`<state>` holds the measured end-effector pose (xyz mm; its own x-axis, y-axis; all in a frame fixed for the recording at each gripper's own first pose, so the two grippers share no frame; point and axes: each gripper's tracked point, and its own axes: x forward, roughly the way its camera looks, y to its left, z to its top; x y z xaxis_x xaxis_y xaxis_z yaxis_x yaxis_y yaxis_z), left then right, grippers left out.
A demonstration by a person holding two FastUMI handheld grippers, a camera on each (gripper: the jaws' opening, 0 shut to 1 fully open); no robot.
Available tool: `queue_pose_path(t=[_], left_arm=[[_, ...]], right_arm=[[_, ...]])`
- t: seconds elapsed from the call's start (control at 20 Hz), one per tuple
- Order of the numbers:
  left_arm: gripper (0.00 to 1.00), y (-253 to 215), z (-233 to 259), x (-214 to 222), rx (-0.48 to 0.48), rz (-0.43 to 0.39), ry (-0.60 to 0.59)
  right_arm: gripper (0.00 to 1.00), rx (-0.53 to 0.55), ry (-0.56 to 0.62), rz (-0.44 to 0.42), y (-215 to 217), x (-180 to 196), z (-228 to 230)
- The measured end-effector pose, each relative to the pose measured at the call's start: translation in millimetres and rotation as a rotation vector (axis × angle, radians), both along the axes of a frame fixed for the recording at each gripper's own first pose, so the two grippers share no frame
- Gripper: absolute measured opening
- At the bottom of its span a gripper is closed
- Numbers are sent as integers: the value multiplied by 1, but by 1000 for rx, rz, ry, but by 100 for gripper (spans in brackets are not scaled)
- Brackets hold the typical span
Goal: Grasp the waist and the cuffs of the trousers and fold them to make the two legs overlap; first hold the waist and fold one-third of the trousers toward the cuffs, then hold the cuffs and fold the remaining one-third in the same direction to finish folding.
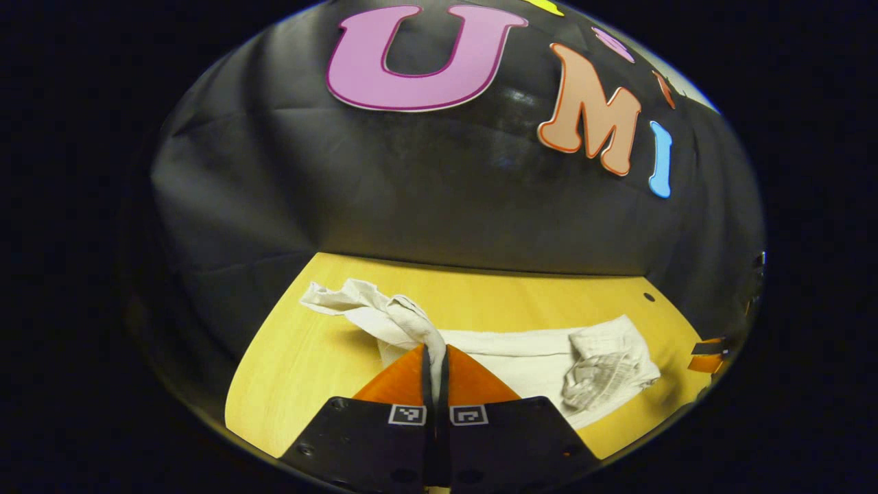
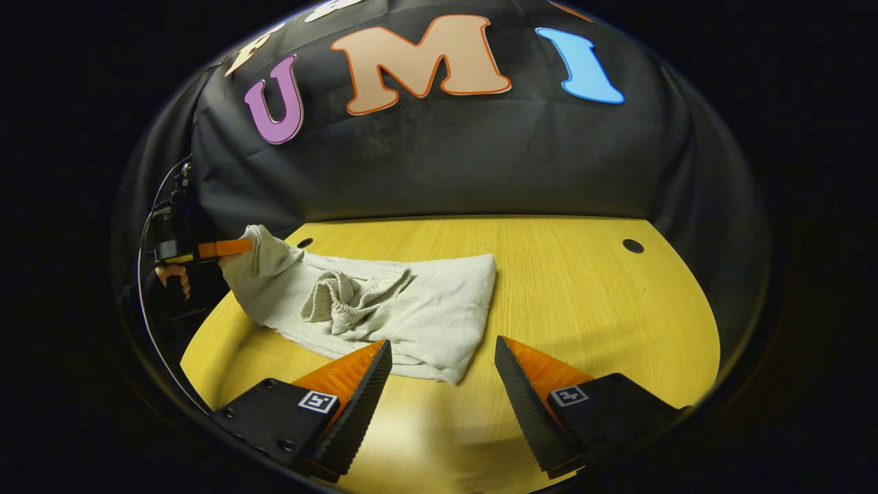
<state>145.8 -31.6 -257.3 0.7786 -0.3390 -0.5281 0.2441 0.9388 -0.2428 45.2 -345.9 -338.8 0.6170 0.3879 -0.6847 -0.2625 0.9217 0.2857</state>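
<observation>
Trousers [image 1: 521,360] partly behind left claw [image 1: 435,357]

Left clamped, right spread — both low

My left gripper [image 1: 435,360] had its fingers pressed together on a pinch of the trousers [image 1: 521,357]; my right gripper [image 2: 442,357] hung with fingers wide apart — holding nothing.

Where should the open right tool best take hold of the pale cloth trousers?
Probably at the near loose corner of the pale cloth trousers, coming from the front: that edge lies flat on the yellow wooden table, straight ahead of the open right tool.
</observation>
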Motion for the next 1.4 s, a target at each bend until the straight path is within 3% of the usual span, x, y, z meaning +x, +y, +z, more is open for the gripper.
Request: queue_pose_path(t=[0.25,0.35,0.55,0.7,0.75,0.8,1.0,1.4], left_arm=[[0,-67,37,-1,-22,-73,-36],[0,-97,51,-4,-39,-107,-50],[0,-156,74,-11,-56,-177,-79],[0,-199,86,-17,-69,-230,-92],[0,-212,85,-22,-72,-249,-91],[0,-224,85,-25,-72,-263,-85],[0,-273,74,-41,-70,-320,-72],[1,-330,-1,-94,55,-410,0]], right_arm=[[92,15,2,-51,-38,-5,-2],[97,24,4,-67,-50,-8,-2],[92,19,0,-80,-75,-13,-4],[96,24,-1,-99,-93,-16,-3],[92,26,-1,-105,-99,-17,-2],[97,27,0,-109,-104,-19,-2],[96,24,3,-116,-119,-25,-4],[97,31,22,-116,-138,-41,-11]])
